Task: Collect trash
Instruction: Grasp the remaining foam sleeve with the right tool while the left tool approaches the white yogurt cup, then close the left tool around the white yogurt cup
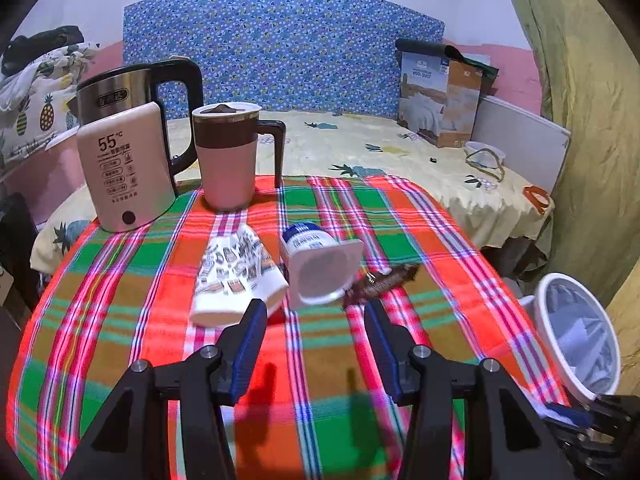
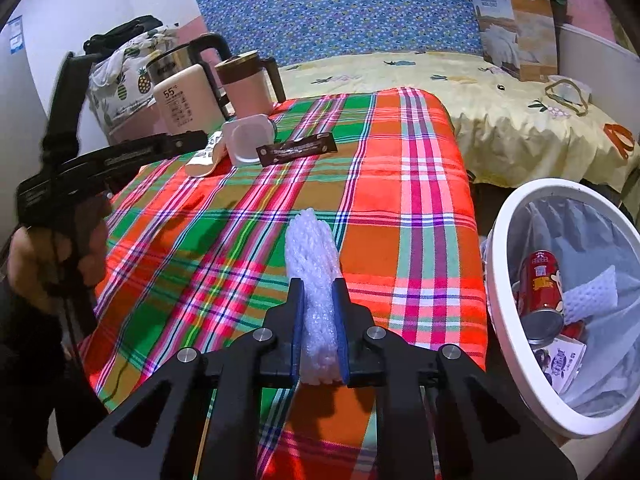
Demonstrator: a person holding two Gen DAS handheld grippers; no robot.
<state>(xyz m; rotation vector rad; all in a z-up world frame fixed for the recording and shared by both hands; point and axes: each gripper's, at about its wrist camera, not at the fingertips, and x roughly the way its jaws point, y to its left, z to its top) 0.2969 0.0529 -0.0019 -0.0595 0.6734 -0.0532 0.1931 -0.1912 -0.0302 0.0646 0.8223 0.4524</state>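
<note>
On the plaid-covered table [image 1: 120, 280] lie a crushed paper cup [image 1: 236, 276], a tipped white yogurt cup [image 1: 320, 264] and a brown wrapper [image 1: 384, 282]. My left gripper [image 1: 316, 312] is open, just short of the yogurt cup, one finger next to the paper cup. My right gripper [image 2: 319, 292] is shut on a white foam net sleeve [image 2: 314, 256], held above the table [image 2: 400, 200]. The white trash bin [image 2: 508, 280] stands to its right, holding a red can [image 2: 540, 284] and other scraps. The cups [image 2: 244, 140] and wrapper [image 2: 296, 150] show far off in the right wrist view.
An electric kettle [image 1: 120, 160] and a pink mug [image 1: 230, 156] stand at the table's far left. A bed with a yellow sheet [image 1: 400, 152] lies behind, with a box [image 1: 436, 96] on it. The bin [image 1: 576, 332] sits off the table's right edge.
</note>
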